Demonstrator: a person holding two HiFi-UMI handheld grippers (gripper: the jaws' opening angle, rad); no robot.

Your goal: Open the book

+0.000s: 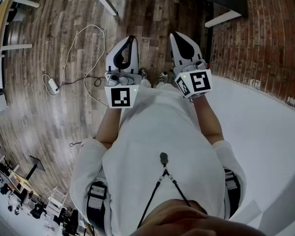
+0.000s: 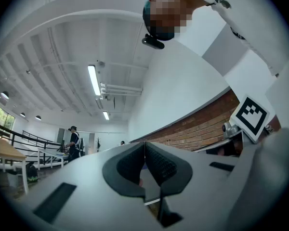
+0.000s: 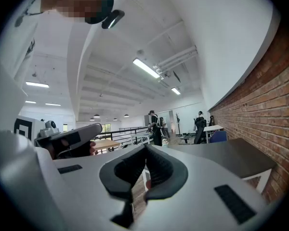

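The person's white shirt (image 1: 162, 132) is filling the near field of the head view, with a small dark clip (image 1: 163, 158) and thin cords hanging on the chest. Both forearms are reaching forward, each hand carrying a gripper held out ahead of the body. The left gripper (image 1: 131, 39) is pointing slightly upward; in its own view its dark ribbed pads (image 2: 159, 165) are meeting at the tips, so its jaws are standing closed with nothing between them. The right gripper (image 1: 173, 35) is lying level just beside it, apart from it, and its jaws are likewise pressed together on nothing. No view is showing the book, so its place and appearance cannot be told. Below the grippers the person's shoes (image 1: 163, 76) are standing on a wooden plank floor (image 1: 44, 117). A white cable (image 1: 76, 37) is looping across that floor to a small white adapter (image 1: 52, 85) on the left. A plain white surface (image 1: 265, 132) is lying at the right, and a brick wall (image 1: 265, 33) is running beyond it. Farther ahead a dark tabletop (image 3: 231, 153) on white legs is standing against the brick. In the far background, people (image 3: 156, 127) are standing near a railing under strip lights (image 3: 145, 67).
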